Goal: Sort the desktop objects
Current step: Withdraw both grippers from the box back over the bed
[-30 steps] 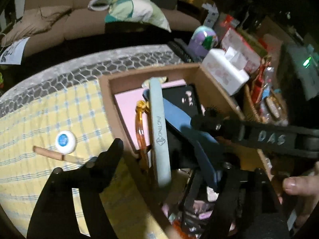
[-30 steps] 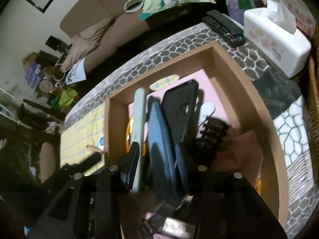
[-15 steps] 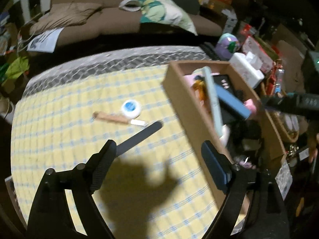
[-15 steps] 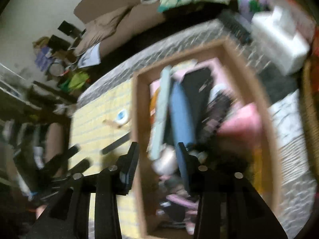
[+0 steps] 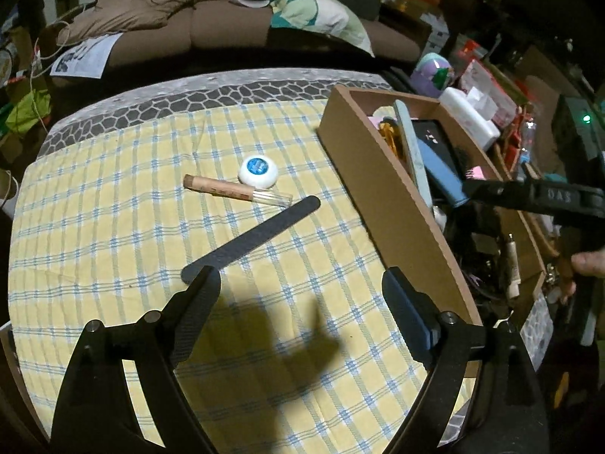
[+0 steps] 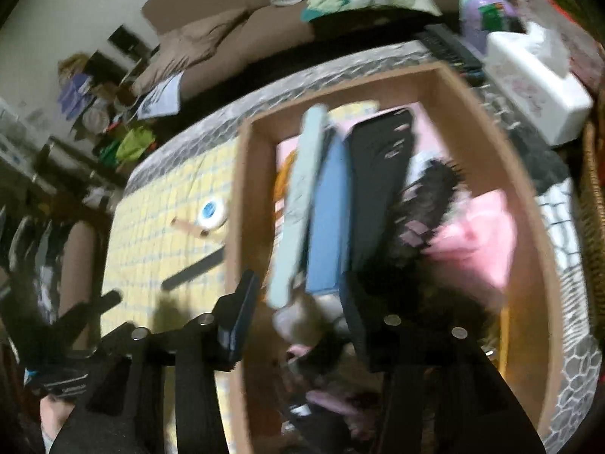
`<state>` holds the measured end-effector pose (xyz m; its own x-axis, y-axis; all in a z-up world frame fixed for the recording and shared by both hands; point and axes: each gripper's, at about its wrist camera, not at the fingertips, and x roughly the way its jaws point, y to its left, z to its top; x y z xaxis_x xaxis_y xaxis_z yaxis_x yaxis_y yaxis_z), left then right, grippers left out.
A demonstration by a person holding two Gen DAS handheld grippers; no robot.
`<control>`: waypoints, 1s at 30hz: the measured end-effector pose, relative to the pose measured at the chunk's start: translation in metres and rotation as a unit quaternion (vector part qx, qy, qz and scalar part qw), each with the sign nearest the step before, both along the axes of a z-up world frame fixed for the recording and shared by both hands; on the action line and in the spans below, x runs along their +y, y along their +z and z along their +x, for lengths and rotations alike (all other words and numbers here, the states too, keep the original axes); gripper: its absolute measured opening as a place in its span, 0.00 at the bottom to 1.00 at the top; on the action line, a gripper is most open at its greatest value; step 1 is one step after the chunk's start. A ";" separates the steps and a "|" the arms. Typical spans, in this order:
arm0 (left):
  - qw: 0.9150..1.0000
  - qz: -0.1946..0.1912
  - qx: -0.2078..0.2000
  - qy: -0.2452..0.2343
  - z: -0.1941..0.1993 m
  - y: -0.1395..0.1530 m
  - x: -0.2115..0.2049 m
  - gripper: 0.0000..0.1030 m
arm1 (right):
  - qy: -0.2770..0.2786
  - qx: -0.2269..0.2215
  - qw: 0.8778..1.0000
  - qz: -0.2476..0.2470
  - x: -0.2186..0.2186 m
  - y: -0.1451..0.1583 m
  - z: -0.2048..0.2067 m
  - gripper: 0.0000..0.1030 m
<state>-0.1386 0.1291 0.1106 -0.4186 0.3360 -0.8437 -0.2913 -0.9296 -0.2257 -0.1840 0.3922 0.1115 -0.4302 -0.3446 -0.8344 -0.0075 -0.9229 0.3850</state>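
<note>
A black nail file (image 5: pixel 249 240) lies on the yellow checked cloth (image 5: pixel 113 234). Beyond it lie a brown tube (image 5: pixel 230 190) and a round white tin with a blue lid (image 5: pixel 258 172). My left gripper (image 5: pixel 302 302) is open and empty above the cloth, its left finger tip near the file's near end. A brown cardboard box (image 5: pixel 382 196) at the right holds a pale green file (image 6: pixel 298 204), a blue file (image 6: pixel 328 212), a black phone (image 6: pixel 378 174), a black brush (image 6: pixel 427 196) and a pink item (image 6: pixel 476 242). My right gripper (image 6: pixel 298 321) is open and empty above the box's near end.
A white tissue box (image 6: pixel 537 90) and a black remote (image 6: pixel 450 51) lie beyond the box. A wicker basket (image 6: pixel 595 196) stands at the right. A brown sofa (image 5: pixel 181 26) with a cushion is behind the table. The right gripper's arm (image 5: pixel 537 196) crosses over the box.
My left gripper has swung left and back, from over the box to over the cloth. My right gripper has pulled back, opened wider and released the blue file, which stays in the box.
</note>
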 end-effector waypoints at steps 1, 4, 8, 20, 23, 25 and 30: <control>1.000 0.001 -0.003 -0.003 0.000 -0.002 0.001 0.84 | 0.019 -0.002 1.000 -0.002 -0.010 0.000 0.002 0.44; 1.000 -0.006 -0.007 -0.005 0.001 -0.009 0.002 0.84 | 0.038 -0.014 0.999 0.015 -0.021 0.001 0.004 0.44; 1.000 -0.027 -0.003 -0.001 0.002 -0.018 -0.004 0.86 | 0.011 -0.003 1.000 -0.025 -0.001 0.012 0.010 0.44; 0.993 -0.107 0.026 -0.033 -0.009 -0.064 -0.023 0.88 | 0.024 0.055 0.998 -0.027 -0.013 0.053 0.005 0.51; 0.992 -0.114 0.043 -0.044 -0.013 -0.070 -0.023 0.88 | 0.051 0.058 0.997 -0.026 -0.035 0.049 -0.004 0.51; 0.991 -0.105 0.063 -0.054 -0.017 -0.070 -0.023 0.88 | 0.070 0.056 0.996 -0.024 -0.053 0.042 -0.013 0.51; 0.985 -0.113 0.092 -0.093 -0.033 -0.073 -0.012 0.88 | 0.099 0.052 0.994 -0.021 -0.081 0.025 -0.030 0.51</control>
<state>-0.1712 0.1171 0.0375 -0.5197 0.2335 -0.8218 -0.4784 -0.8765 0.0534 -0.2144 0.3112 0.1370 -0.4340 -0.4638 -0.7724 0.2135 -0.8859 0.4119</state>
